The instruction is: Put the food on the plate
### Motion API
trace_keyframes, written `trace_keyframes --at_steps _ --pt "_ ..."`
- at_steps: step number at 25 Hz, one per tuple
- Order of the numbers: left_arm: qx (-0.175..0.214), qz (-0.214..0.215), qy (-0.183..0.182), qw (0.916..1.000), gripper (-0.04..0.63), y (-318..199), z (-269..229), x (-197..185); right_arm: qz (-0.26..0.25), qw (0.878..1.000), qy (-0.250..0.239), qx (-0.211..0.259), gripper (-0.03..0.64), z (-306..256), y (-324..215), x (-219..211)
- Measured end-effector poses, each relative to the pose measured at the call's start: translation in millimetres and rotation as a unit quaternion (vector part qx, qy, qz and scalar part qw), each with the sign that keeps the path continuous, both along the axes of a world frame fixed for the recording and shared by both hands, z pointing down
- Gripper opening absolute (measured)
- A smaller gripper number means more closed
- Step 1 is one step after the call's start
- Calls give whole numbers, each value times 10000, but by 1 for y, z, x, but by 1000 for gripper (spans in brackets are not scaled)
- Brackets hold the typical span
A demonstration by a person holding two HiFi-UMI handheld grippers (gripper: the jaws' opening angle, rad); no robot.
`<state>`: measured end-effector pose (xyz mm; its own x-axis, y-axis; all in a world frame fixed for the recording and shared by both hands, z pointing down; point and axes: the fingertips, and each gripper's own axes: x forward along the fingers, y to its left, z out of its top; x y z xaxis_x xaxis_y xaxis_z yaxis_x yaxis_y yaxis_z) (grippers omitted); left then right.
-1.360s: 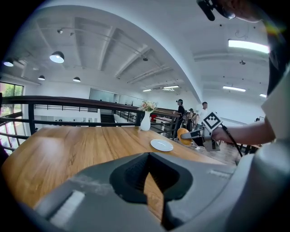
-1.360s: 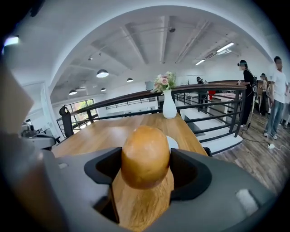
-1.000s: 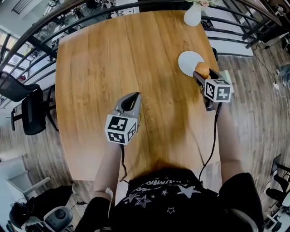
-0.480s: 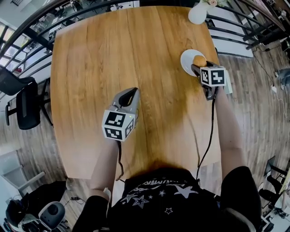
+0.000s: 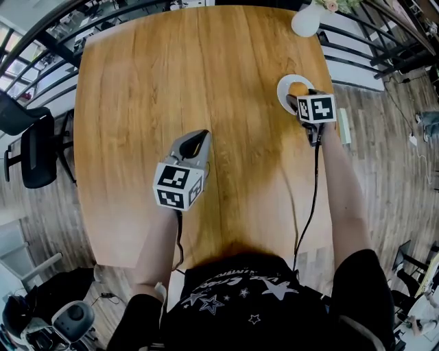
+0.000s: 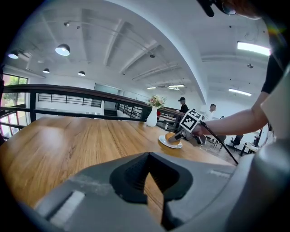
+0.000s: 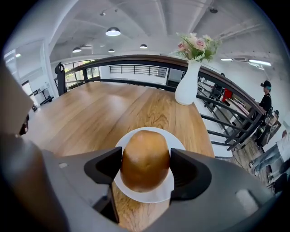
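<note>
A round golden-brown bun sits between the pads of my right gripper, which is shut on it. The bun hangs over the small white plate, low and near its middle; I cannot tell whether it touches. In the head view the plate lies at the table's far right, with the bun and right gripper on top of it. My left gripper hovers over the table's middle, shut and holding nothing. From the left gripper view the bun and plate are far off to the right.
A white vase with flowers stands beyond the plate at the table's far right corner. The wooden table stretches bare to the left. Its right edge runs just past the plate, with a black railing behind.
My right gripper has carried the bun farther over the plate and lower, tipping more downward. The left gripper has barely shifted.
</note>
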<state>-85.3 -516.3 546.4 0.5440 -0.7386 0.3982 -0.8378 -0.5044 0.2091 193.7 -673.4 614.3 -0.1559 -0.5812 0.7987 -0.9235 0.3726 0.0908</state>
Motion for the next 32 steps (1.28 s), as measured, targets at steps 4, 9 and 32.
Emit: trace_keyframes --at_steps 4,9,32 --pt "-4 -23 33 10000 0 -1 0 -2 -33 9998 189 -16 347 2 -4 -3" --pt "-35 -48 27 10000 0 1 1 -6 16 9993 346 -115 371 6 1 0" --pt "184 -541 -18 9984 0 85 -58 -30 37 9973 -373 626 368 -92 88 1"
